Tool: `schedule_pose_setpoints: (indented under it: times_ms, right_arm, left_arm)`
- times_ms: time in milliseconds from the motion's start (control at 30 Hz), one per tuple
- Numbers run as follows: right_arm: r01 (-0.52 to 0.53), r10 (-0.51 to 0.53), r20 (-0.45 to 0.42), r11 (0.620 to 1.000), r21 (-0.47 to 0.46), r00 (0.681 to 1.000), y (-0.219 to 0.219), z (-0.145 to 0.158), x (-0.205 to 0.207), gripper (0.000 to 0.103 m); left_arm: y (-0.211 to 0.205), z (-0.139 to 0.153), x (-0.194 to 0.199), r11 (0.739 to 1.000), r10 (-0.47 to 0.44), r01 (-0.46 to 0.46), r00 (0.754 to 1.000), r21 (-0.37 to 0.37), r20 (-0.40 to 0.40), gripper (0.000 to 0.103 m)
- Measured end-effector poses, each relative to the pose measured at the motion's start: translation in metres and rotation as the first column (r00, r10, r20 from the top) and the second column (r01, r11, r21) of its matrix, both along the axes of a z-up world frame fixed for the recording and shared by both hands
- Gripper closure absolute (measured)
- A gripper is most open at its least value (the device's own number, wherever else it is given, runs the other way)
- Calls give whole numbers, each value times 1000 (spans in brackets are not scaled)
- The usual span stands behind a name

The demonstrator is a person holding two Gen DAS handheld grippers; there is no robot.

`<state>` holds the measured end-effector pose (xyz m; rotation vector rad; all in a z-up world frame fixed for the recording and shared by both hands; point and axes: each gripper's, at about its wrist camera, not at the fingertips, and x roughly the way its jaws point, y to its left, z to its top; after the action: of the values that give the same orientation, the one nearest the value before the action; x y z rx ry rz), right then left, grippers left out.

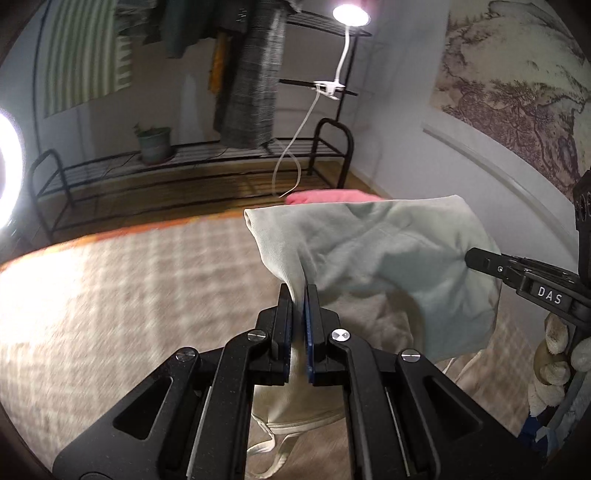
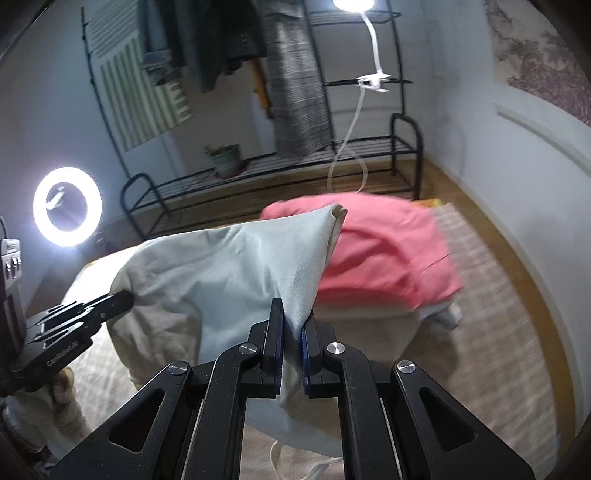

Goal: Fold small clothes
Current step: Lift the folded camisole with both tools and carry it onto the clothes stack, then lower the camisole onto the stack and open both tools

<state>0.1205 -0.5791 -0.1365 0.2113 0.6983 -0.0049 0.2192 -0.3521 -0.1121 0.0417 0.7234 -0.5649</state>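
Observation:
A pale green small garment (image 1: 388, 258) with white drawstrings hangs in the air between both grippers, above the checked cloth surface (image 1: 129, 295). My left gripper (image 1: 298, 291) is shut on one edge of it. My right gripper (image 2: 293, 314) is shut on the other edge (image 2: 236, 273). In the left wrist view the right gripper (image 1: 476, 258) shows at the right, pinching the cloth. In the right wrist view the left gripper (image 2: 118, 299) shows at the left, pinching it. A pink garment (image 2: 384, 251) lies on the surface behind the green one; a strip of it (image 1: 332, 195) shows above the green cloth.
A black metal rack (image 1: 184, 173) with a potted plant (image 1: 155, 144) and hanging clothes (image 1: 251, 81) stands against the far wall. A clip lamp (image 1: 351, 14) shines at the top. A ring light (image 2: 66, 205) glows at the left. A white wall curves along the right.

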Motion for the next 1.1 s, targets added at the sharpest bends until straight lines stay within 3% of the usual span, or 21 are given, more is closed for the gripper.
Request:
schedule_pose_setpoints:
  times_ms: [233, 500, 867, 1100]
  right_arm:
    - [84, -82, 30, 994, -70, 996, -60, 11, 36, 97]
    - [135, -129, 50, 983, -123, 990, -104, 9, 79, 97]
    - [160, -163, -4, 976, -149, 987, -116, -28, 116, 97]
    - [180, -189, -31, 964, -195, 981, -114, -27, 118, 94]
  left_arm:
    - [-74, 9, 37, 999, -45, 43, 997, 22, 68, 99]
    - [-127, -2, 77, 999, -30, 25, 995, 46, 92, 99]
    - [-150, -33, 102, 995, -3, -3, 998, 101, 55, 99]
    - [-142, -30, 98, 993, 24, -31, 997, 110, 69, 99]
